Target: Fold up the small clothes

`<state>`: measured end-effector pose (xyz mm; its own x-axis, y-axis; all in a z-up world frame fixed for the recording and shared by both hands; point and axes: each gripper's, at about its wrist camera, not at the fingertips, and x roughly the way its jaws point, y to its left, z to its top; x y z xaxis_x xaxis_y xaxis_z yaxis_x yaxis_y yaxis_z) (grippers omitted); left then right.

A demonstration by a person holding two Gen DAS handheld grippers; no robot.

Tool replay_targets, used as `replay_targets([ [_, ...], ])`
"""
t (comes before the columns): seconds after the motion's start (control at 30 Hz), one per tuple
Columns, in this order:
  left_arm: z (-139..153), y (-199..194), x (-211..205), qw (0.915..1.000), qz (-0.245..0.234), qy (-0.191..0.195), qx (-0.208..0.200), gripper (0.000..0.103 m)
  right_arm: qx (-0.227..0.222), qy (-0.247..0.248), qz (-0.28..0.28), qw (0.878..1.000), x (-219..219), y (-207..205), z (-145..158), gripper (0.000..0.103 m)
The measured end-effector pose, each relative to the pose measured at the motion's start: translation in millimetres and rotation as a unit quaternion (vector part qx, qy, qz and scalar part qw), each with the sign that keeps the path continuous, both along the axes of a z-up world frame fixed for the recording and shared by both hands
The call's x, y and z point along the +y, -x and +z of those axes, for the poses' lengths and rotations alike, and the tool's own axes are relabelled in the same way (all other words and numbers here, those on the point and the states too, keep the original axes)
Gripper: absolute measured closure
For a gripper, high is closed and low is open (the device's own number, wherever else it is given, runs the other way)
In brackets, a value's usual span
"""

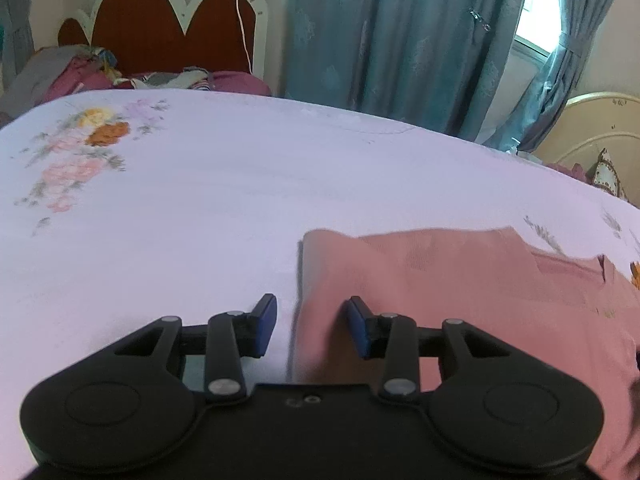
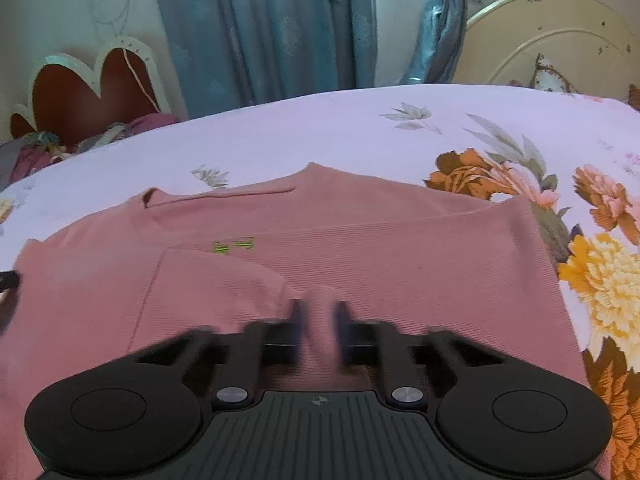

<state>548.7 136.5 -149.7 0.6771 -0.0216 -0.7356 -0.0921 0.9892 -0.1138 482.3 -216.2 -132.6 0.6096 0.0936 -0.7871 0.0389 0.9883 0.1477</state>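
Pink shirt (image 2: 360, 248) lay flat on the bedsheet (image 2: 320, 128), filling the centre and lower half of the right wrist view, neckline toward the top of frame, small green lettering (image 2: 234, 246) just left of centre, a folded flap w/ a stitched edge over its lower left part. In the left wrist view the same shirt (image 1: 460, 280) sat in the lower right, its left edge running down the middle of the frame. Right gripper (image 2: 320, 312), bottom centre, was closed on a raised pinch of the pink fabric; fingers (image 2: 298, 312) blurred but the ridge of cloth stood squeezed between them. Left gripper (image 1: 312, 326), bottom centre of its view, was open, blue pads (image 1: 266, 322) apart; the shirt's left edge ran between them, right pad over pink cloth, left pad over bare sheet, neither pressing on it. Sheet was pale lilac w/ orange, yellow & pink flowers (image 2: 592, 280) at right. Beyond the bed: red scalloped headboard (image 1: 160, 28) w/ white trim upper left, rumpled clothes (image 1: 80, 72) below it, teal curtains (image 1: 380, 40) top centre, bright window (image 1: 540, 12) upper right, cream round bedframe (image 2: 552, 40) far right.
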Motion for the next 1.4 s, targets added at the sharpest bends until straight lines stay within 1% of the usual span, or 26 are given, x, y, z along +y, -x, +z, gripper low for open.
replay_targets([
  [0.07, -4.7, -10.0, -0.6, 1.0000, 0.002, 0.000, 0.001, 0.065, -0.010, 0.015, 0.005, 1.000, 1.8, 1.7, 2.4, 0.094],
  [0.1, -7.4, -12.9, -1.4, 0.9999, 0.007, -0.011, -0.002, 0.066, -0.018, 0.028, -0.002, 0.999, 0.5, 2.7, 2.1, 0.094],
  [0.13, -10.9, -16.1, -1.6, 0.9996, 0.013, -0.025, -0.003, 0.064, -0.021, 0.052, -0.013, 0.998, -1.1, 2.9, -0.9, 0.094],
  [0.17, -14.4, -18.0, -0.6, 0.9995, 0.016, -0.028, -0.005, 0.061, -0.012, 0.062, -0.021, 0.998, -4.9, 1.5, -7.6, 0.095],
  [0.2, -15.7, -18.0, -0.8, 0.9993, 0.018, -0.030, -0.010, 0.061, -0.015, 0.047, -0.024, 0.999, -9.6, 2.5, -9.7, 0.095],
  [0.27, -14.8, -17.1, -4.8, 0.9989, 0.016, -0.041, -0.014, 0.061, -0.016, 0.051, -0.017, 0.998, -8.2, 1.3, -5.9, 0.095],
  [0.3, -14.0, -16.6, -5.2, 0.9989, 0.017, -0.040, -0.015, 0.061, -0.020, 0.053, -0.017, 0.998, -8.4, 0.9, -3.4, 0.095],
  [0.37, -9.4, -15.5, -3.7, 0.9991, 0.025, -0.030, -0.016, 0.062, -0.038, 0.046, -0.029, 0.998, -9.8, 1.5, 5.6, 0.094],
  [0.47, 0.3, -13.9, -10.3, 0.9983, 0.019, -0.043, -0.032, 0.064, -0.065, 0.037, -0.018, 0.997, -2.6, -0.2, 19.1, 0.093],
  [0.53, 1.6, -16.2, -16.7, 0.9984, 0.007, -0.048, -0.030, 0.064, -0.069, 0.039, 0.003, 0.997, 9.0, -4.4, 22.3, 0.082],
  [0.57, -0.3, -18.1, -19.7, 0.9984, 0.005, -0.050, -0.025, 0.064, -0.065, 0.042, 0.014, 0.997, 15.6, -7.0, 19.7, 0.061],
  [0.6, -2.9, -19.5, -21.6, 0.9983, 0.006, -0.054, -0.020, 0.064, -0.061, 0.046, 0.021, 0.997, 20.5, -8.3, 17.2, 0.046],
  [0.63, -7.3, -21.7, -22.1, 0.9982, 0.009, -0.058, -0.010, 0.062, -0.054, 0.049, 0.031, 0.997, 24.6, -9.2, 12.1, 0.046],
  [0.67, -11.3, -23.0, -21.0, 0.9983, 0.012, -0.058, -0.005, 0.060, -0.031, 0.054, 0.041, 0.997, 28.6, -12.4, 3.8, 0.046],
  [0.7, -12.2, -21.9, -20.1, 0.9981, 0.015, -0.059, -0.010, 0.057, -0.010, 0.057, 0.044, 0.997, 29.0, -15.7, -5.4, 0.046],
  [0.73, -12.3, -21.7, -19.9, 0.9977, 0.018, -0.064, -0.010, 0.052, -0.013, 0.057, 0.043, 0.997, 27.3, -14.6, -10.1, 0.046],
  [0.77, -11.4, -21.1, -19.0, 0.9977, 0.018, -0.065, -0.009, 0.051, -0.015, 0.061, 0.041, 0.997, 26.0, -14.4, -9.7, 0.046],
  [0.83, -7.9, -19.0, -17.2, 0.9979, 0.019, -0.063, -0.005, 0.052, -0.018, 0.059, 0.032, 0.998, 23.9, -13.8, -2.7, 0.046],
  [0.9, -3.0, -13.2, -16.3, 0.9979, 0.018, -0.062, -0.008, 0.054, -0.031, 0.051, 0.026, 0.998, 22.2, -8.1, 7.4, 0.046],
  [1.0, 3.5, -1.5, -16.5, 0.9981, 0.013, -0.059, -0.015, 0.054, -0.044, 0.057, 0.036, 0.997, 26.9, 2.2, 17.9, 0.046],
  [1.07, 8.0, 8.4, -19.5, 0.9980, 0.005, -0.059, -0.020, 0.054, -0.042, 0.057, 0.046, 0.996, 31.6, 10.9, 20.5, 0.046],
  [1.23, 17.7, 41.5, -31.1, 0.9976, -0.023, -0.056, -0.032, 0.054, -0.032, 0.052, 0.056, 0.997, 37.4, 31.8, 16.1, 0.046],
  [1.4, 8.2, 86.2, -45.4, 0.9958, -0.064, -0.061, -0.024, 0.053, -0.022, 0.059, 0.074, 0.995, 45.9, 55.4, 11.0, 0.046],
])
